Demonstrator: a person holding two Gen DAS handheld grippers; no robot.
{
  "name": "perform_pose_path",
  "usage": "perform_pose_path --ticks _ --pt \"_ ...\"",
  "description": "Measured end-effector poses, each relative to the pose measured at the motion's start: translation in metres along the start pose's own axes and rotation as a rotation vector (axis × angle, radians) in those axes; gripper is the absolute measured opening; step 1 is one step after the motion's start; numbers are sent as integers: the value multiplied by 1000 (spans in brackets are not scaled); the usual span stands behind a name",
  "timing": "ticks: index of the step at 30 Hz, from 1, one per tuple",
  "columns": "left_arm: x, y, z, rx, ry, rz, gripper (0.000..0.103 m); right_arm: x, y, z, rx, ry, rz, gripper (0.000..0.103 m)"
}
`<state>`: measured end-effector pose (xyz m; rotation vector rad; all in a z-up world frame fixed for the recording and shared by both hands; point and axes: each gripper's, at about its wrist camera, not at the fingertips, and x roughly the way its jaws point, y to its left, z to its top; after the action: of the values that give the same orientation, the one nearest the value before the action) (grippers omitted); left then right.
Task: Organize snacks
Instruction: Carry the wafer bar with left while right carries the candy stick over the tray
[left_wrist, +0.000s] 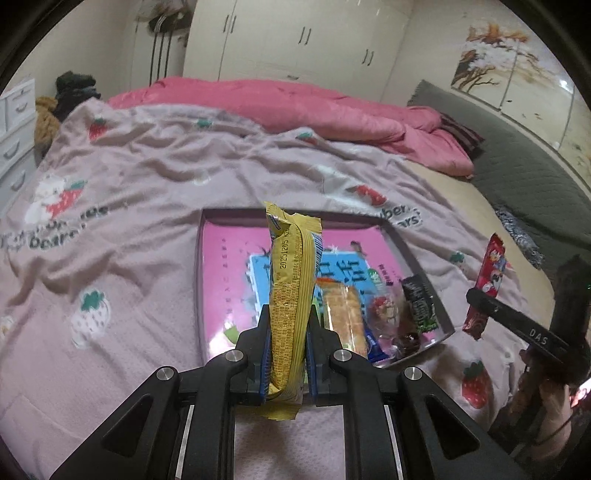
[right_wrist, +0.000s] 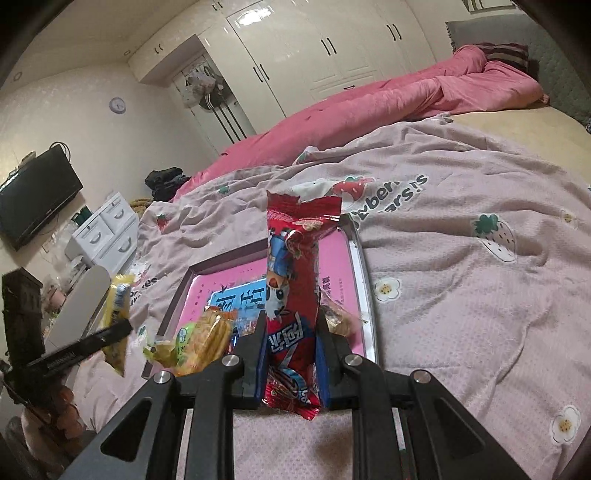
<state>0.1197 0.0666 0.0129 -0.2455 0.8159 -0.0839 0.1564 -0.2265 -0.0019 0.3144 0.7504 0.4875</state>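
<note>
Snacks sit in both tools: the left gripper (left_wrist: 288, 332), lower centre of its view, is clamped on a long yellow crinkled foil packet (left_wrist: 291, 291) standing upright; the right gripper (right_wrist: 291, 354) pinches a glossy red wrapper (right_wrist: 293, 295) with cartoon print, likewise upright; behind them, mid-frame, a flat rectangular pink tray (left_wrist: 221, 266) with a thin raised rim lies on the soft, rumpled strawberry-print blanket (left_wrist: 129, 177); several wrapped snacks (left_wrist: 347, 317) crowd its near right corner.
</note>
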Motion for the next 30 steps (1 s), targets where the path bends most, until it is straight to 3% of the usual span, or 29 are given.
perform_pose_path --ticks 17,30 --pt "44 -15 -9 14 45 25 15 20 -8 0 -13 23 -44 22" --pt "55 -18 -9 45 58 29 15 39 -10 -4 -78 70 -166 22"
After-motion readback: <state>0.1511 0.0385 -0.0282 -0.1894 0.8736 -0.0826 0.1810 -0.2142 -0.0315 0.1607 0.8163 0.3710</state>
